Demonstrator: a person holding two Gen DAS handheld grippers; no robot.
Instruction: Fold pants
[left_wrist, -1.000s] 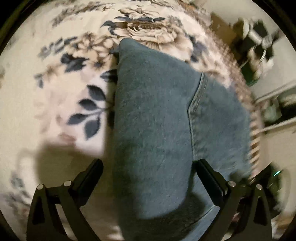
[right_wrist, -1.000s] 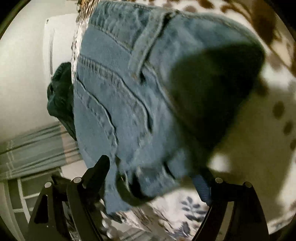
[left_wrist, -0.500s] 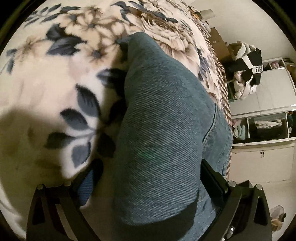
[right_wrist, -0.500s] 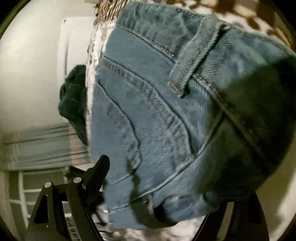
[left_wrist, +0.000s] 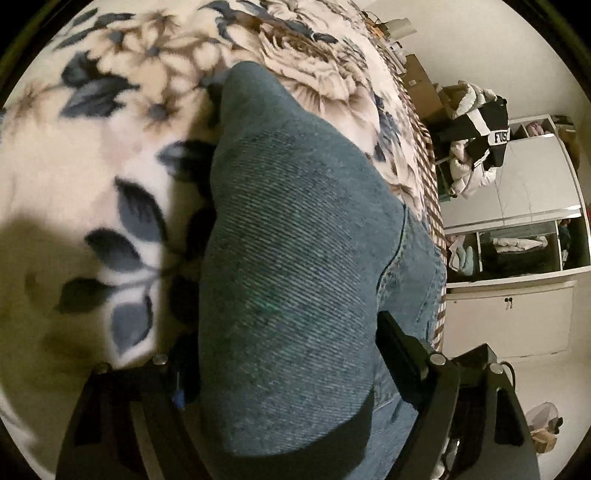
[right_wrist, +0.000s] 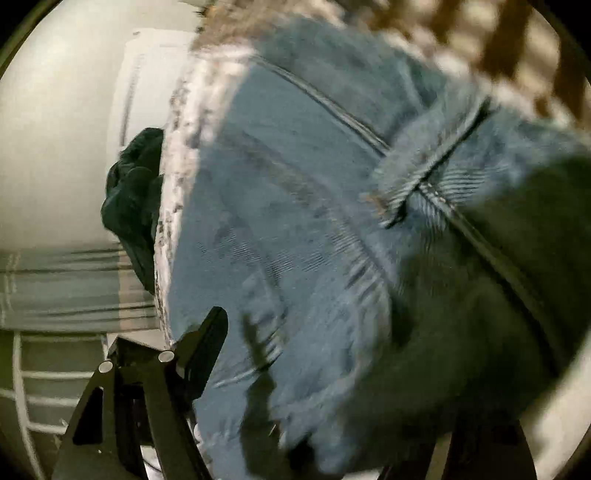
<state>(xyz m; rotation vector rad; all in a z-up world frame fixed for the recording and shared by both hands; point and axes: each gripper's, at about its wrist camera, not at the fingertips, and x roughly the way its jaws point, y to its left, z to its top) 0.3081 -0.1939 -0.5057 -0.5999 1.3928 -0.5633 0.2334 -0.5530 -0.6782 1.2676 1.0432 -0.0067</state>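
Observation:
Blue denim pants (left_wrist: 295, 258) lie on a floral blanket (left_wrist: 92, 155) on a bed. In the left wrist view my left gripper (left_wrist: 284, 354) has its jaws on both sides of a thick fold of the leg cloth and looks shut on it. In the right wrist view the waistband end of the pants (right_wrist: 314, 240), with a belt loop (right_wrist: 436, 173) and seams, fills the frame, blurred by motion. My right gripper (right_wrist: 332, 369) has the denim between its jaws; its left finger (right_wrist: 203, 339) shows, the right one is hidden under cloth.
The bed edge with a brown striped border (left_wrist: 424, 155) runs along the right. Beyond it stand white cabinets (left_wrist: 517, 317) and a pile of clothes (left_wrist: 476, 147). In the right wrist view a dark green garment (right_wrist: 133, 199) hangs off the bed edge by a white wall.
Both grippers have moved in closer over the pants. The left jaws have narrowed around the denim fold. The right view has tilted and the waistband now fills more of it.

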